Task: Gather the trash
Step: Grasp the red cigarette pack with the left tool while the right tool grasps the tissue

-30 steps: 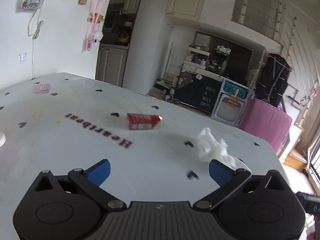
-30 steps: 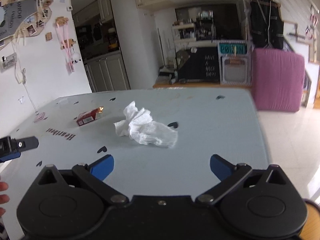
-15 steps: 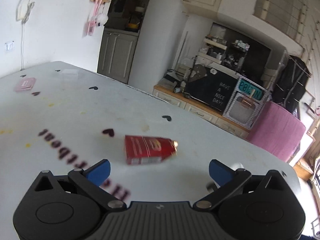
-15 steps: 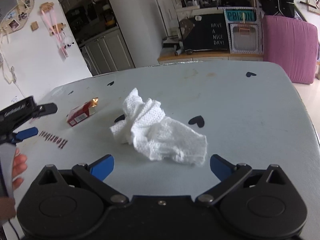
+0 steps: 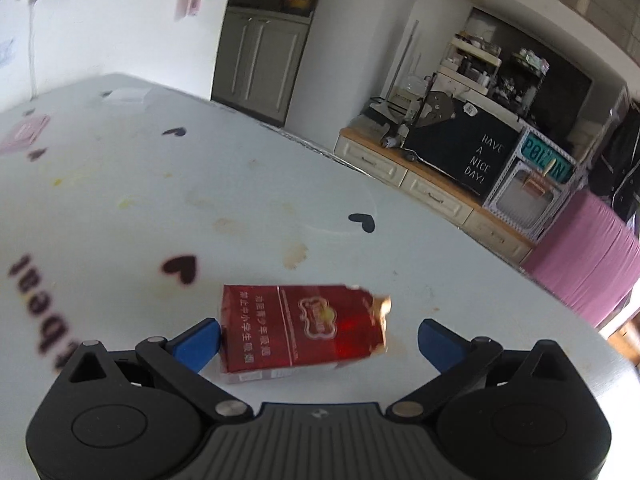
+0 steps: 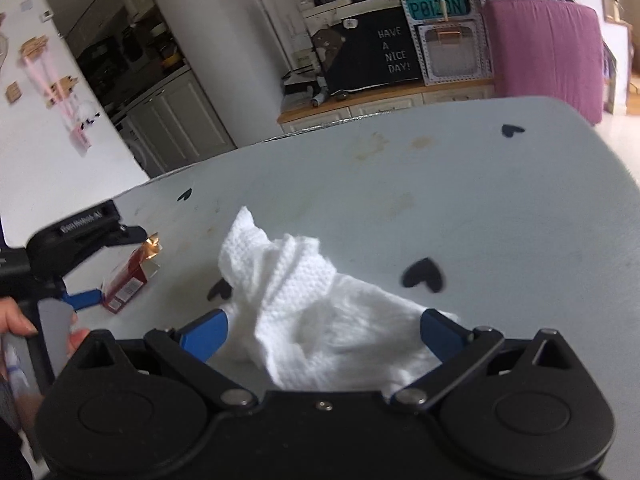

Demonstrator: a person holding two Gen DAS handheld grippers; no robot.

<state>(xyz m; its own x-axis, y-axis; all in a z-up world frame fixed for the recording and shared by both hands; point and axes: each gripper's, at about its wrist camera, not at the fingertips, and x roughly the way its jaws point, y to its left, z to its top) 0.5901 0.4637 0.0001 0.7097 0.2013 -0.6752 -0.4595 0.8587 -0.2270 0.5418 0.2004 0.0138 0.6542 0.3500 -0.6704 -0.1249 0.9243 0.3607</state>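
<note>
A crumpled red cigarette pack [image 5: 300,330] with torn gold foil lies flat on the pale blue table [image 5: 200,208]. My left gripper [image 5: 320,340] stands open around it, the left blue fingertip right beside the pack's end, the right one apart from it. In the right wrist view a crumpled white paper towel [image 6: 316,308] lies between the open fingers of my right gripper [image 6: 324,330]. The same pack [image 6: 128,276] appears at far left there, with the left gripper [image 6: 76,260] over it and a hand on its handle.
The table carries black heart prints, "Heartbeat" lettering [image 5: 36,312] and brownish stains. A pink card [image 5: 24,136] lies at the far left. Beyond the far edge stand a low cabinet [image 5: 436,188], a black sign and a pink cushion [image 5: 588,256].
Both grippers have moved forward and lower. The cigarette pack now sits between the left fingers, and the paper towel now sits between the right fingers.
</note>
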